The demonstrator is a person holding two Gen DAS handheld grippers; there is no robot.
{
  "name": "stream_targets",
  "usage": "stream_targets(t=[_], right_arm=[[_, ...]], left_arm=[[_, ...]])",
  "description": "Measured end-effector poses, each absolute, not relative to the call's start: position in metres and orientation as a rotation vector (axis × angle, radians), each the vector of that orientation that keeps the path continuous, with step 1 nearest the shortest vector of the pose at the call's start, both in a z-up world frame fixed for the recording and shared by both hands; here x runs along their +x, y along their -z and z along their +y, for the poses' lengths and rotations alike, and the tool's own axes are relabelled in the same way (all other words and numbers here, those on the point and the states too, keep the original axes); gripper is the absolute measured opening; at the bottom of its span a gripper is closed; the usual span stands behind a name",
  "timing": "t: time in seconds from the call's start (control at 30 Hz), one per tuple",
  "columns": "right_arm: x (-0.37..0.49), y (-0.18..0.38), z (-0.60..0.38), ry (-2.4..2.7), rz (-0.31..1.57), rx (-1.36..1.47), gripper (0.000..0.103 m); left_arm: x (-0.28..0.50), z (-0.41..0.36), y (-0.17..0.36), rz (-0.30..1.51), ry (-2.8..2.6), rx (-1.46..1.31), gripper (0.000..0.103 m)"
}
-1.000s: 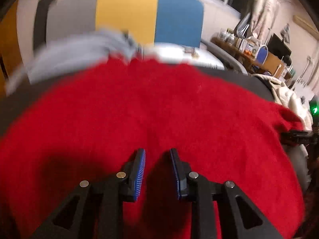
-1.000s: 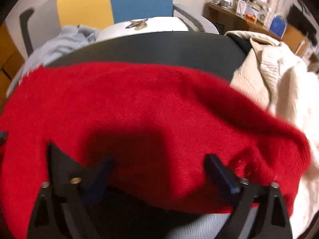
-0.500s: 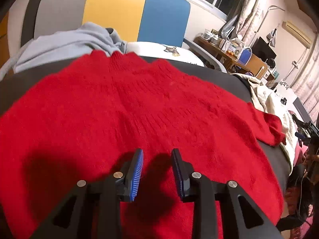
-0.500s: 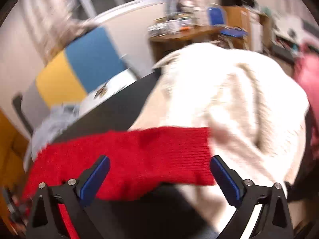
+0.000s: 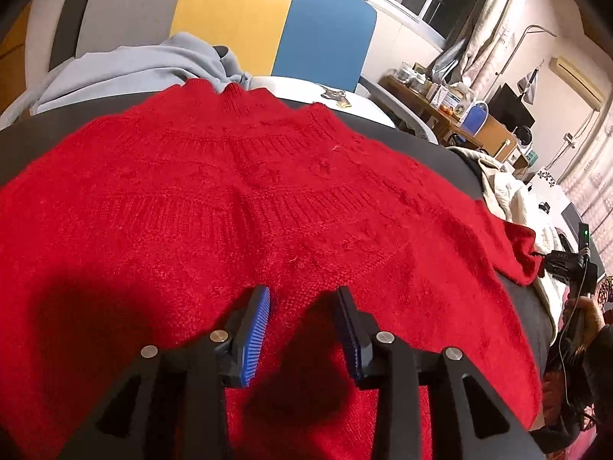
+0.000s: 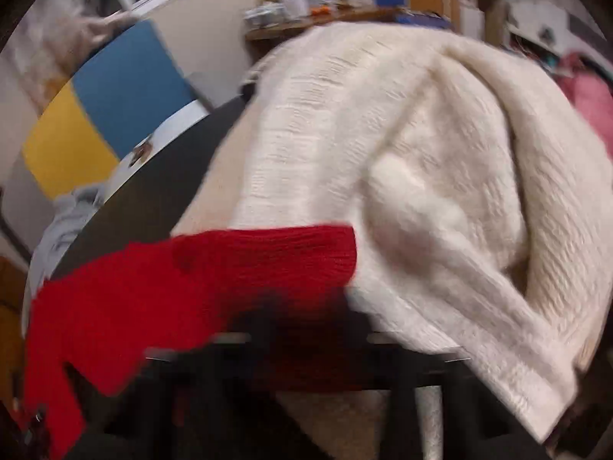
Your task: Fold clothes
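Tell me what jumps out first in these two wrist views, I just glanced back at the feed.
The red sweater dominates: it lies spread over the dark table, filling the left wrist view, with the left gripper open above it. In the blurred right wrist view, its red sleeve lies against a heaped cream knit sweater.

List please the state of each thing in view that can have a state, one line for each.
Red sweater: spread flat on the dark table, one sleeve stretched out sideways.
Cream sweater: heaped, unfolded, beside the sleeve end.
Grey garment: crumpled behind the red one.
Left gripper: fingers open, nothing between them.
Right gripper: blurred, shut on the red sleeve.
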State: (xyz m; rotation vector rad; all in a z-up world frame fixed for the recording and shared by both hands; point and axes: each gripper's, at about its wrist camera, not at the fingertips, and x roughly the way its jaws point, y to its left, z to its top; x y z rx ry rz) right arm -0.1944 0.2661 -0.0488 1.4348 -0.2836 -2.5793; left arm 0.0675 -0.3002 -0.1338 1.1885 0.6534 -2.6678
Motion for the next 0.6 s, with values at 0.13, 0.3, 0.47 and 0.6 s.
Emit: stream_targets(t=[0.13, 0.3, 0.47, 0.6], right_arm=[[-0.196, 0.030, 0.252, 2.636, 0.030, 1.422, 0.013], [-0.211, -0.010, 0.257, 2.780, 0.291, 1.345, 0.012], [-0.231, 0.015, 0.278, 2.731, 0.307, 1.580, 0.028], [-0.221, 0.001, 0.275, 2.868, 0.385, 1.479, 0.039]], left_arm=[[0.066, -0.302, 0.135, 0.671, 2.678, 1.186, 0.037], [0.066, -0.305, 0.135, 0.701, 2.689, 1.184, 0.038], [0.067, -0.308, 0.135, 0.733, 2.693, 1.184, 0.039], [0.075, -0.304, 0.128, 0.668, 2.674, 1.200, 0.039]])
